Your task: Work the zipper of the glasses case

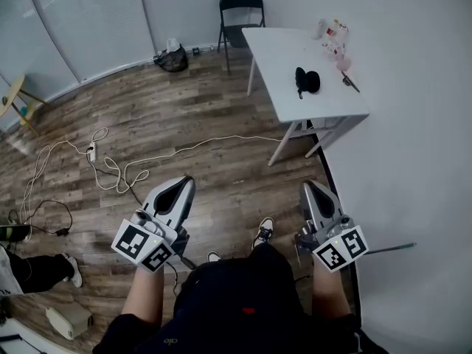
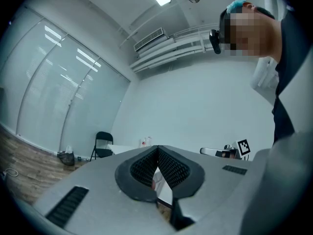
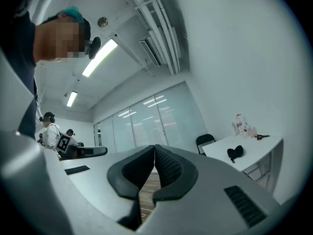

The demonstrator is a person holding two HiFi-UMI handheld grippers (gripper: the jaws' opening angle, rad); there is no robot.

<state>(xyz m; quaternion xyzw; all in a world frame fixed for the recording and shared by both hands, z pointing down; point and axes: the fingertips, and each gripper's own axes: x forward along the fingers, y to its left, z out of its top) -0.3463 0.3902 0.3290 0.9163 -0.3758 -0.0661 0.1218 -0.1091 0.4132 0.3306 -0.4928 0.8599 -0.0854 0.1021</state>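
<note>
Not started. Glasses case (image 1: 307, 81) on white table (image 1: 274, 46) at 1 o'clock, well apart from both tongs. Left gripper (image 1: 186, 181) and right gripper (image 1: 308, 186) pressed together, empty. Approach and zipper work all remain.

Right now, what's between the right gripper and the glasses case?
Head view: bare wood floor, then the legs and near edge of the white table. The right gripper, shut, is well short of the glasses case.

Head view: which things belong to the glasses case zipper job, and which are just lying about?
Job: glasses case on the white table; left gripper and right gripper, both shut and empty.
Lying about: bottles, dark tool, folding chair, floor cables, dark bag.
</note>
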